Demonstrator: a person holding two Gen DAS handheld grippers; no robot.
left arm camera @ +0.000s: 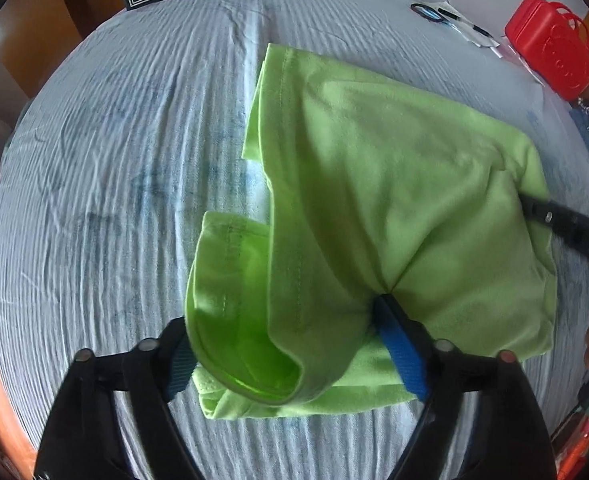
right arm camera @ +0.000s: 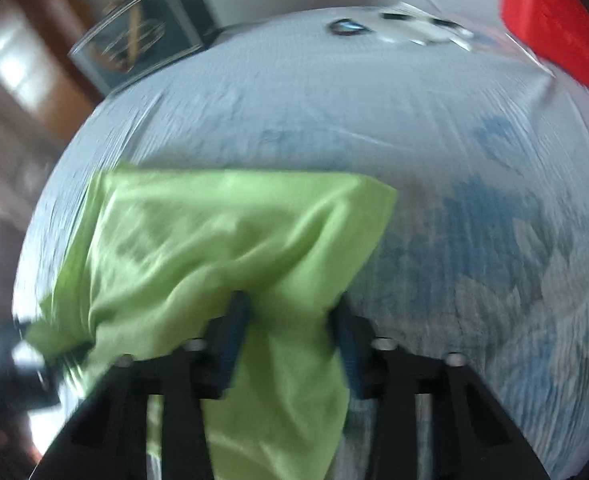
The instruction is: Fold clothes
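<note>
Green shirt (left arm camera: 394, 184) | long axis runs away-left | both jaws wide apart, cloth draped between

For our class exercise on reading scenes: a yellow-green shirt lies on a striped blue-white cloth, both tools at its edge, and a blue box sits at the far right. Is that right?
One detail is wrong: the box at the far right is red, not blue, as the left wrist view shows. The rest stands: the shirt lies on the cloth, with the left tool and right tool at its edge.
</note>
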